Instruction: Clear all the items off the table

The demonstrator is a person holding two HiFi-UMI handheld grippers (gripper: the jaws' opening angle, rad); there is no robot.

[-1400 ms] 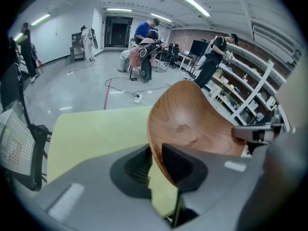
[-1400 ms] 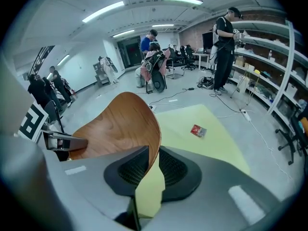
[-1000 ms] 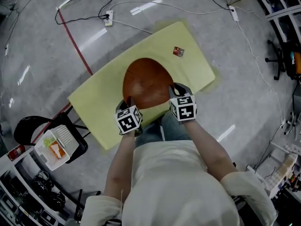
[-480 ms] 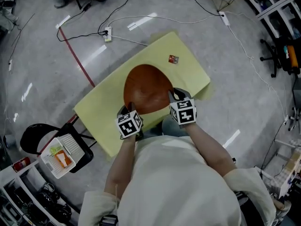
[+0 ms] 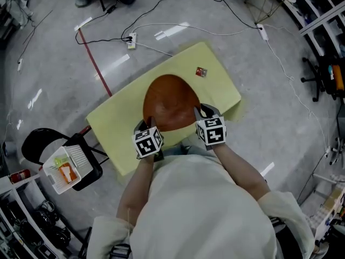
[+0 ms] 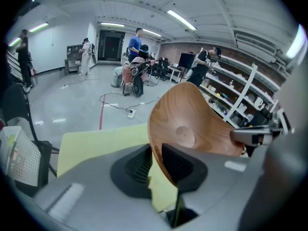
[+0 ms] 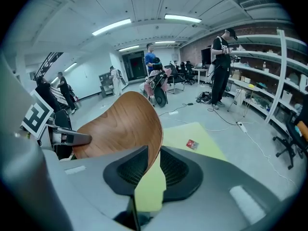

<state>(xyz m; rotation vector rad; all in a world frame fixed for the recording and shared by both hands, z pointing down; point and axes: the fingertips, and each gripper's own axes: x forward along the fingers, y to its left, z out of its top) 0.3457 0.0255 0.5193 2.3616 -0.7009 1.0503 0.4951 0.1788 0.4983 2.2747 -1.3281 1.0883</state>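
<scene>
I am in the middle of taking the large round brown wooden bowl (image 5: 170, 101) off the pale yellow rectangular table (image 5: 116, 128), carrying it with both tools at once. The left gripper (image 5: 145, 127) is pinched nearly shut on the thin rim at the bowl's near left side, one pad inside the wall and one outside. The right gripper (image 5: 202, 112) has the near right rim between its pads in the same way. Its jaws have just been opening a little, yet the wood sits between them and the pads look to be touching it.

The bowl hangs over the middle of the table, tipped so its hollow faces away from me. I judge it to be clear of the surface, though from above I cannot be certain.

Next I need to keep both hands level with each other and swing the bowl out past the table edge. The slackening right grip worries me, because the smooth, thin wall could slide.

A small red square packet (image 5: 201, 72) lies alone near the far end, to be collected afterwards.
</scene>
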